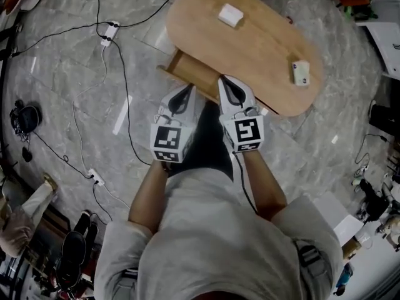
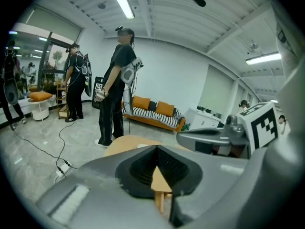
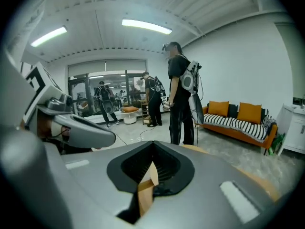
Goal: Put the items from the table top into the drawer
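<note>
The oval wooden table [image 1: 262,49] carries a white box [image 1: 230,14] at its far side and a small white and green item [image 1: 300,72] at its right end. The drawer [image 1: 178,67] sticks out a little from under the table's near-left edge. My left gripper [image 1: 187,89] is shut and empty, its tip just at the drawer's front. My right gripper [image 1: 222,80] is beside it, shut and empty, its tip at the table's near edge. In the left gripper view the shut left gripper [image 2: 157,148] frames a strip of wood. The right gripper view shows the same through the shut right gripper [image 3: 152,144].
Black cables and white power strips [image 1: 109,33] lie on the marble floor left of the table. Two people [image 2: 116,85] stand beyond the table, with an orange sofa [image 2: 152,111] behind them. Clutter lines the floor at the left and right edges.
</note>
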